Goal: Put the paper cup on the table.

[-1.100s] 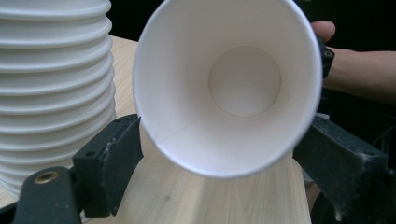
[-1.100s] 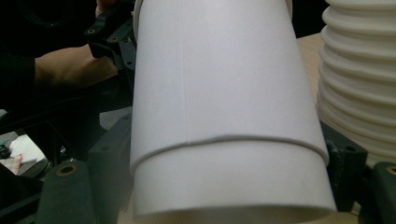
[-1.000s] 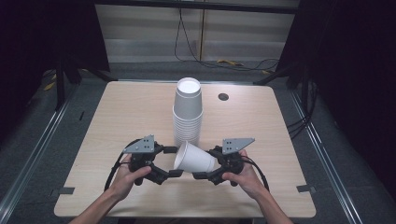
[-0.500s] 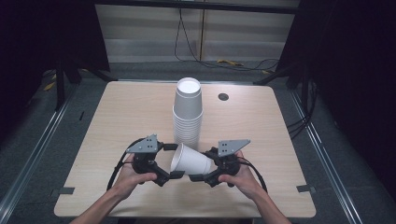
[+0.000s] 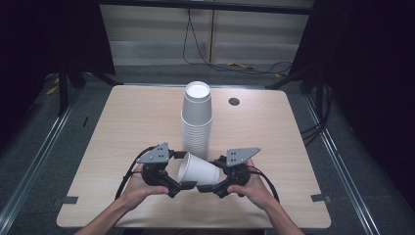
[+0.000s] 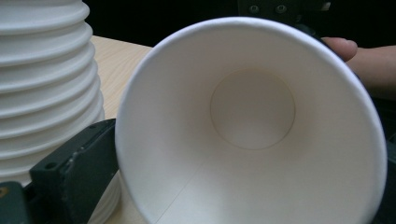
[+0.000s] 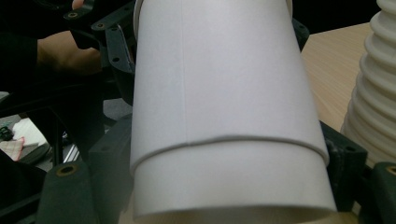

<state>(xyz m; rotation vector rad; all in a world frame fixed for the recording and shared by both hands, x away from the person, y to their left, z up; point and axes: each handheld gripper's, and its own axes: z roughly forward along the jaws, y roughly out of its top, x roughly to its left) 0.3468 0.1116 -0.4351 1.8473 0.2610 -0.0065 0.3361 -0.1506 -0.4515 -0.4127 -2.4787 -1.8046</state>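
Note:
A white paper cup [image 5: 198,171] lies on its side in the air between my two grippers, above the near part of the table. Its mouth faces the left gripper [image 5: 180,186], and I look straight into the cup [image 6: 252,130] in the left gripper view. The left jaws have just been opening and now stand wide, with the cup's rim between them; one black finger [image 6: 70,177] sits beside the rim. My right gripper [image 5: 216,184] is shut on the narrow base end of the cup [image 7: 224,93], a dark finger [image 7: 105,158] on each side.
A tall stack of upside-down white cups [image 5: 196,117] stands mid-table just behind the grippers, close beside the held cup [image 6: 42,84] [image 7: 373,102]. The wooden table [image 5: 127,122] has a small round hole [image 5: 234,101] at the back. Dark floor surrounds it.
The cup and both grippers have drifted slightly left and toward the table's near edge. The stack has not moved.

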